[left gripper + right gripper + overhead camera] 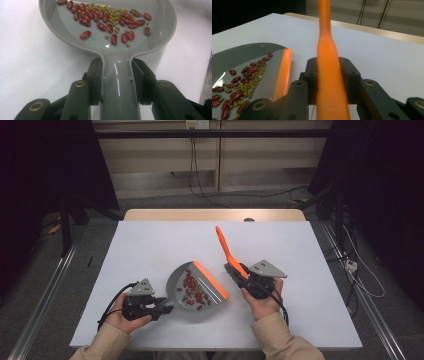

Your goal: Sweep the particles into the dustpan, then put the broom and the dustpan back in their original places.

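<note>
A grey dustpan [176,279] with an orange lip [211,280] lies on the white table, holding red beans [191,287] and small green ones. My left gripper [165,306] is shut on the pan's grey handle [117,87], with both pads pressed to its sides; the beans [107,22] lie just beyond. To the right of the pan, my right gripper [239,272] is shut on a long orange tool handle [226,247] that points up and away over the table. That handle [327,62] runs between the pads, with the pan's lip [283,72] to its left.
The white tabletop [150,245] has bare room behind and on both sides of the pan. A wooden edge [215,215] runs along the far side. Cables [200,190] lie on the floor beyond, and metal rails flank the table.
</note>
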`<action>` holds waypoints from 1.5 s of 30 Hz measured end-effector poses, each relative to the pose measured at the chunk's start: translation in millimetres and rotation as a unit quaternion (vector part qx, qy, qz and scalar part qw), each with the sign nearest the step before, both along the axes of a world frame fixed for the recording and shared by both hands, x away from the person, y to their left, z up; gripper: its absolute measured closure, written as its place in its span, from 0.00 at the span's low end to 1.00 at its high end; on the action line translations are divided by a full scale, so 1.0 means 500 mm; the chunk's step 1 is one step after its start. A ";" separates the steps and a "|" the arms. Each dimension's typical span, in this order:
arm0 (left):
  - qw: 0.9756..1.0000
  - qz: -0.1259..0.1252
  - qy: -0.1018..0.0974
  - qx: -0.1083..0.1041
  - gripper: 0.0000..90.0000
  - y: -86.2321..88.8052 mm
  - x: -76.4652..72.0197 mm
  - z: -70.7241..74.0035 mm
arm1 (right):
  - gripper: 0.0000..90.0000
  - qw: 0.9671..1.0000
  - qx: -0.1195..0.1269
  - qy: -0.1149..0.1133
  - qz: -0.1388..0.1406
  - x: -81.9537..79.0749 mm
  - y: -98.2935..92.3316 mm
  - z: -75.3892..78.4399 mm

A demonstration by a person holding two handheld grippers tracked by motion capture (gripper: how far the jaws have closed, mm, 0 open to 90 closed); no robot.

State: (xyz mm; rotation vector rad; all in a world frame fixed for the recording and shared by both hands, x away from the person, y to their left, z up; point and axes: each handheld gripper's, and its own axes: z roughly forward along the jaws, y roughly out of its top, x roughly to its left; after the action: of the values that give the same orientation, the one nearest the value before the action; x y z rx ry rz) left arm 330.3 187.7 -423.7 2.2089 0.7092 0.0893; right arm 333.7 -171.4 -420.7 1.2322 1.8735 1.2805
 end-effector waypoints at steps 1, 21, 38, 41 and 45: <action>1.000 0.003 0.000 -0.004 0.70 0.002 0.001 0.000 | 0.79 1.000 -0.001 0.000 -0.001 0.000 -0.004 0.000; 0.996 0.083 -0.008 -0.020 0.70 0.044 0.019 0.008 | 0.79 0.999 0.001 0.003 -0.032 -0.003 -0.069 0.001; 0.985 0.174 -0.004 -0.009 0.70 0.085 0.044 -0.007 | 0.79 0.998 -0.008 0.011 -0.065 -0.006 -0.124 -0.012; 0.982 0.190 -0.006 -0.004 0.70 0.093 0.048 -0.011 | 0.79 0.998 -0.010 0.012 -0.067 -0.006 -0.131 -0.013; 0.978 0.209 -0.004 0.001 0.70 0.102 0.051 -0.016 | 0.79 0.997 -0.014 0.013 -0.075 -0.007 -0.142 -0.017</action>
State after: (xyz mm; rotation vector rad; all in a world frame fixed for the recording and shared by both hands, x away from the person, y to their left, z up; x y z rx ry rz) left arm 356.1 238.7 -431.5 2.0270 1.1592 0.3093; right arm 330.1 -242.3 -429.2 1.3530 1.7756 1.1592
